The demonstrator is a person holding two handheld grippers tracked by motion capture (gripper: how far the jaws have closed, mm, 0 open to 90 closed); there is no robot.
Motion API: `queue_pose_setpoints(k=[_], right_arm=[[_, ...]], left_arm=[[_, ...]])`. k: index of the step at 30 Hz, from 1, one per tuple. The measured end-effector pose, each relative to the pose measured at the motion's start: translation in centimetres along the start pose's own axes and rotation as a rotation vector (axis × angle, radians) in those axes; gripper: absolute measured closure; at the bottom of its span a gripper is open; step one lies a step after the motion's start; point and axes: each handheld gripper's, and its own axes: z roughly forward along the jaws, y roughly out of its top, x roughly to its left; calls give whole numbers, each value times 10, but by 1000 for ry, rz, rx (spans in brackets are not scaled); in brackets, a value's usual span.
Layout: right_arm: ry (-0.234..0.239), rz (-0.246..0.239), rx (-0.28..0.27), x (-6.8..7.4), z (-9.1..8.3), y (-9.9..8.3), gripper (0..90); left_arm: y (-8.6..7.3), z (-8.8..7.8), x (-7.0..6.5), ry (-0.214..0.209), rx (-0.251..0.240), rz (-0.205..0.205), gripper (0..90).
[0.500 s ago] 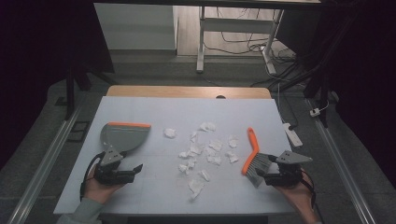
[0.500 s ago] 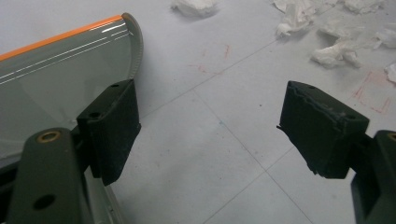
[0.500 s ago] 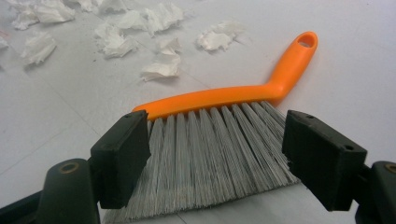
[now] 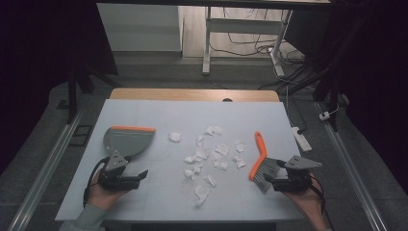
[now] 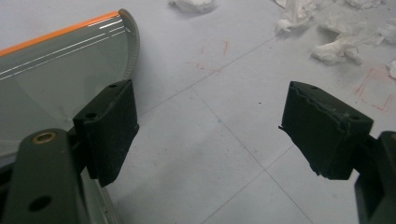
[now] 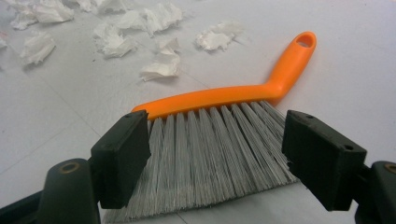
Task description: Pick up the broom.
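A grey dustpan (image 4: 127,139) with an orange lip lies flat at the left of the white table. A brush (image 4: 260,156) with an orange handle and grey bristles lies at the right. Torn white paper scraps (image 4: 211,154) are scattered between them. My left gripper (image 4: 141,175) rests just below the dustpan, open and pointing toward the scraps. In the left gripper view the dustpan (image 5: 60,70) sits beside the left jaw, and nothing is in my left gripper (image 5: 210,135). My right gripper (image 4: 267,180) stands open at the brush's bristles (image 6: 210,154), with the jaws on either side of them.
The table's wooden far edge (image 4: 192,94) borders a floor with desk legs and cables. A white power strip (image 4: 302,139) lies off the right table edge. More scraps (image 6: 112,37) lie beyond the brush. Bare table surface (image 4: 159,197) runs along the near edge.
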Motion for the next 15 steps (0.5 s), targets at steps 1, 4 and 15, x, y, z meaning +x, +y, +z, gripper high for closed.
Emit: queue_pose_setpoints(k=[1,4,15], right_arm=[[-1,-1,0,0,0,0,240],[-1,0,1,1,0,1,240],[0,-11,3,5,0,4,249]], left_arm=[[0,0,0,-1,-2,0,194],[1,-1,-1,-2,-5,4,194],[2,-2,-3,2,-12,12,194]])
